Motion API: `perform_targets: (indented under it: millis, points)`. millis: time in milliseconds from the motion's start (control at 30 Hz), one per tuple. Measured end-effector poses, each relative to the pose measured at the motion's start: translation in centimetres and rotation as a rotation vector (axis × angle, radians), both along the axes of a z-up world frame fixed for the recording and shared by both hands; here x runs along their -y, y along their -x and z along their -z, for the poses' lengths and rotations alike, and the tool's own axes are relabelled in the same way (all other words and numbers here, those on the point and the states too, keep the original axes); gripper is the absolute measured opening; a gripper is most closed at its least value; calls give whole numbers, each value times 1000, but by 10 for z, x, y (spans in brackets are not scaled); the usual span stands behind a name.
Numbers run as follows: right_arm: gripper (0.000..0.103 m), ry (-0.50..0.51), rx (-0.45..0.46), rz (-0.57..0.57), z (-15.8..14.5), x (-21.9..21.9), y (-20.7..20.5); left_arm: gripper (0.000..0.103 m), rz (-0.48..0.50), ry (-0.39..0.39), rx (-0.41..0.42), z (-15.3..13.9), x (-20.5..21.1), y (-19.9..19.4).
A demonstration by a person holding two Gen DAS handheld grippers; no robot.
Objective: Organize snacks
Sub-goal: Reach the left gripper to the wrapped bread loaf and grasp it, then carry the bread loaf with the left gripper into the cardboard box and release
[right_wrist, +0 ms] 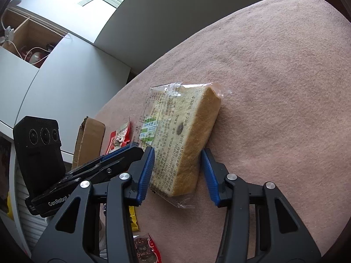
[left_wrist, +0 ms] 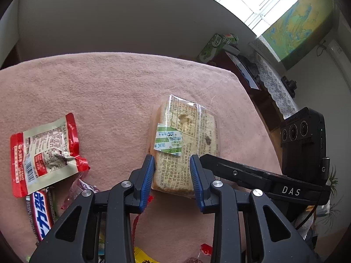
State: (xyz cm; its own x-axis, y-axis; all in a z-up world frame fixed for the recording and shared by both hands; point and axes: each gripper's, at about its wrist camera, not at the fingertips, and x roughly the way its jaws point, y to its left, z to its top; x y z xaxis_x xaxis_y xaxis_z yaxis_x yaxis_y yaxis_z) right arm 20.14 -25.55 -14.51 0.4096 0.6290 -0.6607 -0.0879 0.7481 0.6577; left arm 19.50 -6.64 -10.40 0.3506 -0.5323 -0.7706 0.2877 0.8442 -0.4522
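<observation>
A clear-wrapped bread slice pack with printed text and a green label lies flat on the pink tablecloth. My left gripper is over the pack's near left part. Its blue pads are a narrow gap apart and the wrapper between them looks smooth, not pinched. My right gripper straddles the near right part of the same pack. One pad rests against the label face and the other stands just clear of the crust side. Each gripper shows in the other's view, side by side.
A red-and-white snack pouch and a blue-lettered chocolate bar lie left of the bread, with more small wrappers at the near edge. A cardboard flap stands at the table's left. The far half of the cloth is bare.
</observation>
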Motion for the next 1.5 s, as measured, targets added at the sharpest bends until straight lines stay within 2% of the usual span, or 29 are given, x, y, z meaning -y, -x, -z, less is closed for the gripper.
perform_targets:
  millis: [367, 533, 800, 1000, 1167, 1300, 1500]
  points:
    - [45, 14, 78, -29, -47, -20, 22, 30, -3, 40, 58, -22, -18, 17]
    - [45, 23, 132, -94, -74, -58, 34, 31, -42, 44, 124, -44, -51, 39]
    - [45, 9, 184, -237, -103, -145, 50, 31, -144, 25, 206, -78, -124, 80]
    - [45, 9, 205, -354, -110, -220, 56, 31, -245, 3, 242, -91, -184, 112]
    - [45, 24, 202, -440, -105, -277, 57, 30, -347, -15, 247, -90, -236, 132]
    - [45, 44, 198, -487, -99, -315, 57, 30, -422, -25, 235, -76, -269, 143]
    - [45, 71, 188, -536, -85, -350, 63, 30, -506, -31, 209, -58, -305, 153]
